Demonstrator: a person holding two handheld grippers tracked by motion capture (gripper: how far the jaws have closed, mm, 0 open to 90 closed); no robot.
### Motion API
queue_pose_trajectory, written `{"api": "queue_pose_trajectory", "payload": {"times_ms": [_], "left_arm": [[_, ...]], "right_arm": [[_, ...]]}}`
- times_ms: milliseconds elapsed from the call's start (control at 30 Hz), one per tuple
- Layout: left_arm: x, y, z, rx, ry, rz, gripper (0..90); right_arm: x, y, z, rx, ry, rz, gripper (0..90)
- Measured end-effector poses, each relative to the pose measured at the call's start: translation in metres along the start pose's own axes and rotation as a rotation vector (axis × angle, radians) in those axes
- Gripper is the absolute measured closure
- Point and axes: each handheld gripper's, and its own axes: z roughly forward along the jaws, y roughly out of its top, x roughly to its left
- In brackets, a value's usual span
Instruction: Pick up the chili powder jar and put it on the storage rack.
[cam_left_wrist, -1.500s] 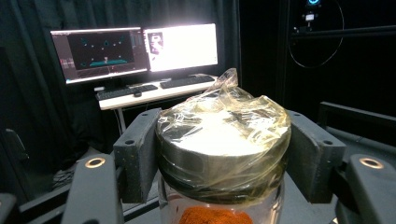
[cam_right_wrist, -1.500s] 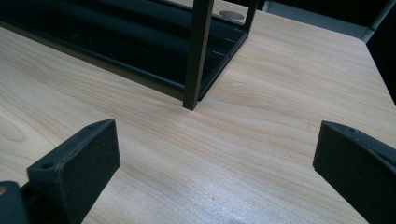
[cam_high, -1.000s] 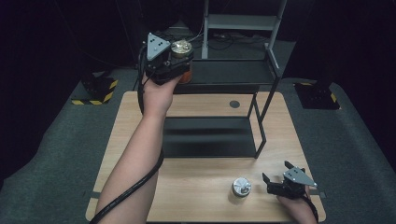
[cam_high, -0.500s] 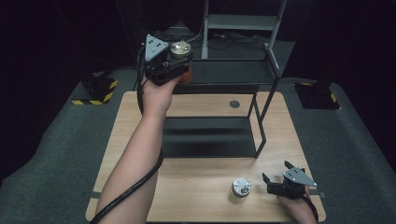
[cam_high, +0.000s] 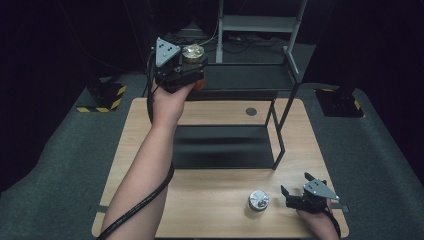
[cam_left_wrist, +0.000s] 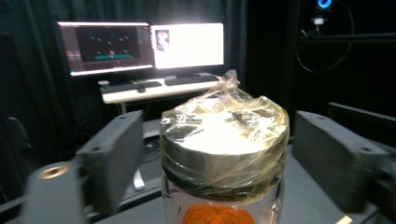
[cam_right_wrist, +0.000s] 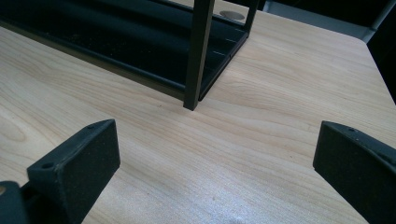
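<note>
A glass jar (cam_left_wrist: 224, 154) of orange powder, with plastic wrap under its metal lid (cam_high: 193, 51), stands on the top shelf of a black rack (cam_high: 240, 80). My left gripper (cam_high: 190, 64) is raised around it. Its jaws have just been opening, and a narrow gap shows on each side of the jar between them (cam_left_wrist: 217, 154). My right gripper (cam_high: 296, 185) rests open near the table's front right corner, with nothing between its jaws (cam_right_wrist: 215, 158). A small silver-lidded jar (cam_high: 258, 200) stands on the wood just left of it.
The rack's lower shelf (cam_high: 225, 145) covers the middle of the wooden table (cam_high: 200, 210), and one rack post (cam_right_wrist: 201, 56) stands just ahead of my right gripper. Two lit monitors (cam_left_wrist: 140, 46) glow on a desk behind the rack. Dark carpet surrounds the table.
</note>
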Motion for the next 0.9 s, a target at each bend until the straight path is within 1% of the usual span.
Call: {"api": "queue_pose_trajectory", "payload": {"times_ms": [67, 100, 167, 333, 433, 533, 900], "left_arm": [[-0.001, 0.002, -0.001, 0.013, 0.006, -0.009, 2.6], [-0.002, 0.000, -0.002, 0.005, 0.008, -0.007, 0.4], [-0.002, -0.001, -0.004, -0.002, 0.006, -0.003, 0.4], [-0.001, -0.001, -0.010, 0.005, 0.008, -0.015, 0.4], [-0.002, -0.001, -0.015, 0.007, 0.008, -0.012, 0.4], [-0.003, -0.003, -0.021, 0.000, 0.013, -0.019, 0.4], [-0.006, -0.008, -0.048, -0.005, 0.010, -0.004, 0.4]], "right_arm": [[0.000, 0.000, 0.000, 0.000, -0.001, -0.001, 0.0], [0.000, 0.000, 0.000, 0.000, -0.001, -0.002, 0.0], [0.001, 0.000, 0.000, 0.001, -0.001, -0.004, 0.0], [0.001, 0.000, 0.000, 0.001, -0.001, -0.006, 0.0], [0.001, 0.001, 0.000, 0.003, -0.001, -0.007, 0.0], [0.001, 0.001, 0.000, 0.004, -0.001, -0.009, 0.0], [0.002, 0.001, 0.000, 0.006, -0.003, -0.015, 0.0]]}}
